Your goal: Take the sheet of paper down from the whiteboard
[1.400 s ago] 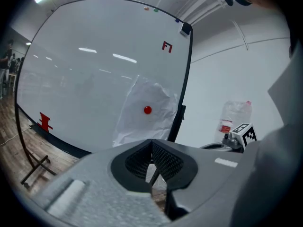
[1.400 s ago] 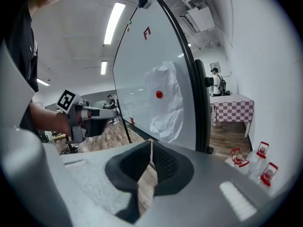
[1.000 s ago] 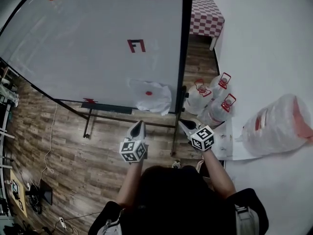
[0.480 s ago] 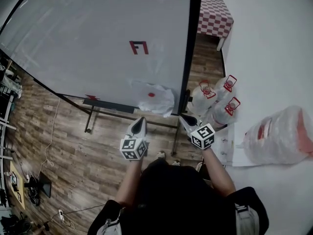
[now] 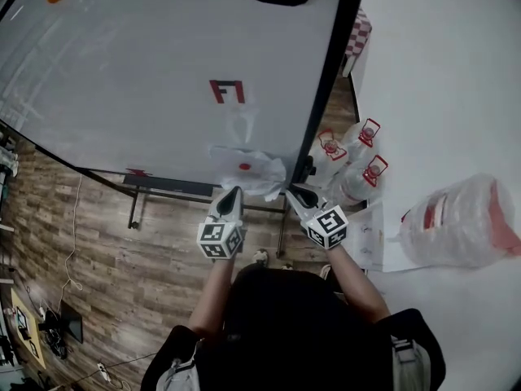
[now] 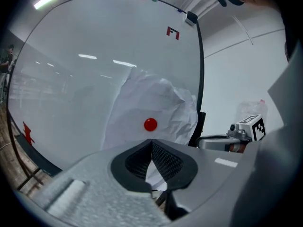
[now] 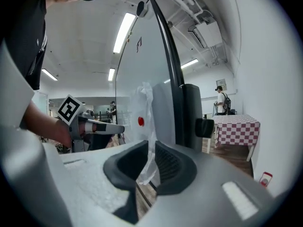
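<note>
A crumpled white sheet of paper (image 5: 248, 168) hangs low on the whiteboard (image 5: 146, 72), near its right edge, pinned by a red magnet (image 5: 245, 167). My left gripper (image 5: 233, 194) is just below the sheet's left part. In the left gripper view this gripper (image 6: 151, 143) is shut and empty, pointing at the paper (image 6: 156, 100) under the magnet (image 6: 150, 124). My right gripper (image 5: 291, 192) is at the sheet's lower right corner. Its jaws (image 7: 151, 148) stand slightly apart, and the paper's (image 7: 144, 126) lower edge shows through the gap; I cannot tell if it is between them.
The board's black side post (image 5: 326, 88) runs beside my right gripper. Three water jugs (image 5: 350, 165) and a filled plastic bag (image 5: 464, 218) sit by the white wall at right. A checkered table (image 7: 234, 126) stands behind the board, with a person (image 7: 221, 100) beyond.
Both grippers have moved forward and a little up toward the board. Their tips now sit at the paper's lower edge instead of well below it.
</note>
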`<state>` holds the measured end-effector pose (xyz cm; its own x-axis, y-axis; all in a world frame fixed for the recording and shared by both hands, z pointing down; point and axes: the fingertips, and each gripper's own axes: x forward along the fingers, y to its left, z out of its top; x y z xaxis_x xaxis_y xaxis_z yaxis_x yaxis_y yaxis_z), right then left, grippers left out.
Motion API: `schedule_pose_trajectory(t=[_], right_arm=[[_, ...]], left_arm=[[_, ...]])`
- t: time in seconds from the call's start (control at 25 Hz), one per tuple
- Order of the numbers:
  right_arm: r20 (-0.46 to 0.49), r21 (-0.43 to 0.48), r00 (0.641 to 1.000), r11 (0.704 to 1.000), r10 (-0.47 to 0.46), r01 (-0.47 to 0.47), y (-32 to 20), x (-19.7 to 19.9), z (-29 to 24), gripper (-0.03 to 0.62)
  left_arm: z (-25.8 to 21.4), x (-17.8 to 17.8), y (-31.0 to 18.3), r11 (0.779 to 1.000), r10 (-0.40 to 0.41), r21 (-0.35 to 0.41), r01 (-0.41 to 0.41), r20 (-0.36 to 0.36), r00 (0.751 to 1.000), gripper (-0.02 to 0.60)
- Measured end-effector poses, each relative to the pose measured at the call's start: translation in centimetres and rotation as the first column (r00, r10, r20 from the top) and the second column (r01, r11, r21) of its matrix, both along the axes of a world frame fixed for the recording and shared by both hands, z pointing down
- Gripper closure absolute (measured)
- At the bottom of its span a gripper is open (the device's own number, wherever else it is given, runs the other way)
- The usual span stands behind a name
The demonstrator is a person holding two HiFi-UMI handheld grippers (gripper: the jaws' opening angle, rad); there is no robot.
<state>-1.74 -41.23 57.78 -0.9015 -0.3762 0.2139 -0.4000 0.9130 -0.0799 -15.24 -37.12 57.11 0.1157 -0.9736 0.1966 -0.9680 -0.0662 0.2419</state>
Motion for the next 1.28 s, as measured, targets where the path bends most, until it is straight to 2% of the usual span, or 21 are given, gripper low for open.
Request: schedule_pose_trajectory(t=[0.2, 0.44, 0.6, 0.72, 0.8, 0.88, 1.04, 1.28], right_arm=[[-0.001, 0.039, 0.999, 0.998, 0.053, -0.053, -1.1, -0.7, -0.4, 0.531], [0.002, 0.033, 1.000, 0.999, 0.009, -0.009, -1.0, -2.1, -0.2, 0.500], [0.007, 0.025, 1.000, 1.000, -0.003, 0.003, -1.1, -3.0, 0.0, 0.500], [0.020, 0.007, 1.000, 1.000, -0.018, 0.018, -1.1, -3.4, 0.1, 0.500], [0.036, -0.012, 0.999, 1.000, -0.028, 0.029, -1.0, -3.4, 0.0, 0.520], [0.051, -0.025, 0.998, 0.999, -0.035, 0.037, -1.0, -3.4, -0.2, 0.577], [0.062, -0.033, 0.997, 0.998, -0.043, 0.046, -1.0, -3.4, -0.4, 0.586], [0.067, -0.042, 0.997, 0.998, -0.048, 0.051, -1.0, -3.3, -0.4, 0.586]], left_arm=[[0.1, -0.6, -1.3, 1.000, 0.007, 0.024, -0.007, 0.011, 1.000, 0.569], [-0.1, -0.5, -2.3, 0.999, 0.017, 0.040, -0.020, 0.064, 0.998, 0.568], [-0.8, -0.8, -2.7, 0.998, 0.020, 0.065, -0.022, 0.025, 0.999, 0.567], [-0.7, -1.1, -2.8, 0.997, 0.020, 0.076, -0.023, 0.043, 0.999, 0.563], [-0.9, -1.1, -2.8, 0.997, 0.017, 0.068, -0.021, 0.055, 0.998, 0.512], [-0.9, -0.9, -3.0, 0.998, 0.020, 0.061, -0.024, 0.073, 0.997, 0.469], [-1.2, -0.7, -3.8, 0.996, 0.022, 0.081, -0.032, 0.120, 0.993, 0.451], [-1.8, 0.2, -5.0, 0.995, 0.022, 0.090, -0.035, 0.144, 0.989, 0.442]])
